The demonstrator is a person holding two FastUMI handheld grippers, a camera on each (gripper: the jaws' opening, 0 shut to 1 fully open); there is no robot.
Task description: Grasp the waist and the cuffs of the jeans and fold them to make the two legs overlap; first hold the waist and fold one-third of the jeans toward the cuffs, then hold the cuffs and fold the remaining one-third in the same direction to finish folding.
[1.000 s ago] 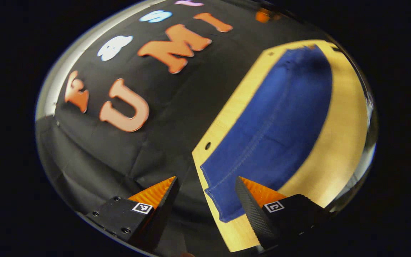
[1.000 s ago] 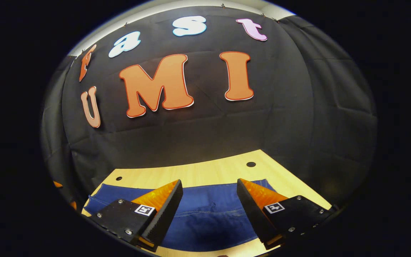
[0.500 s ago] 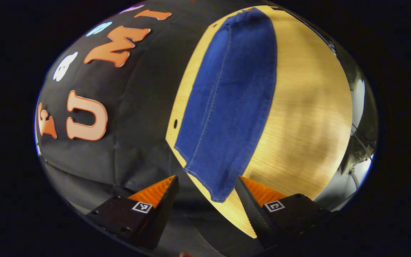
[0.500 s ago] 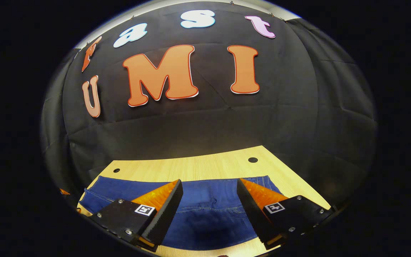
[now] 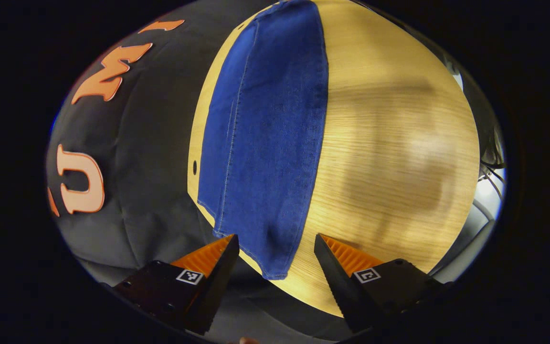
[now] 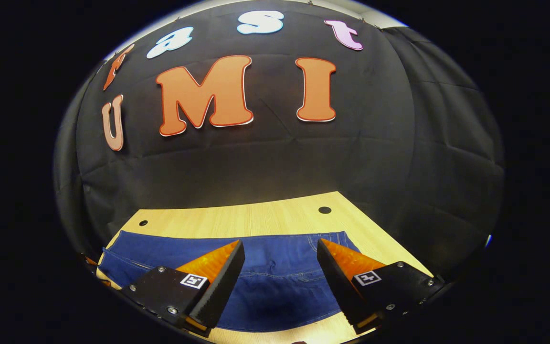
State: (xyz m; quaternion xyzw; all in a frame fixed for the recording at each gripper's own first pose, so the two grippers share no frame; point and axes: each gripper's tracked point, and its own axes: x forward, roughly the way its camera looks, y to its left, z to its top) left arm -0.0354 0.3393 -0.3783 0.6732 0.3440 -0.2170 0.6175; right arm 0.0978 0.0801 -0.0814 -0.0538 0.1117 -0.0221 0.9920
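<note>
- In the left gripper view, the left gripper (image 5: 275, 248) hangs with its jaws wide apart and nothing between them; the cuffs (image 5: 265, 260) of the jeans (image 5: 268, 143) lie just ahead of the gap, near the table (image 5: 389, 157) corner.
- From that cuff end the jeans run straight away from the left gripper, long axis along its line of sight, hugging the table's far edge beside the wall; they look like one flat strip, so the legs seem already laid over each other.
- In the right gripper view, the right gripper (image 6: 280, 260) is likewise spread and empty, above the waist (image 6: 325, 239) end of the jeans (image 6: 275, 282), which here lie crosswise.
- My reading: the waist fold comes first, so the right gripper, nearer the waist, must drop onto it and carry it along the long axis toward the cuffs.
</note>
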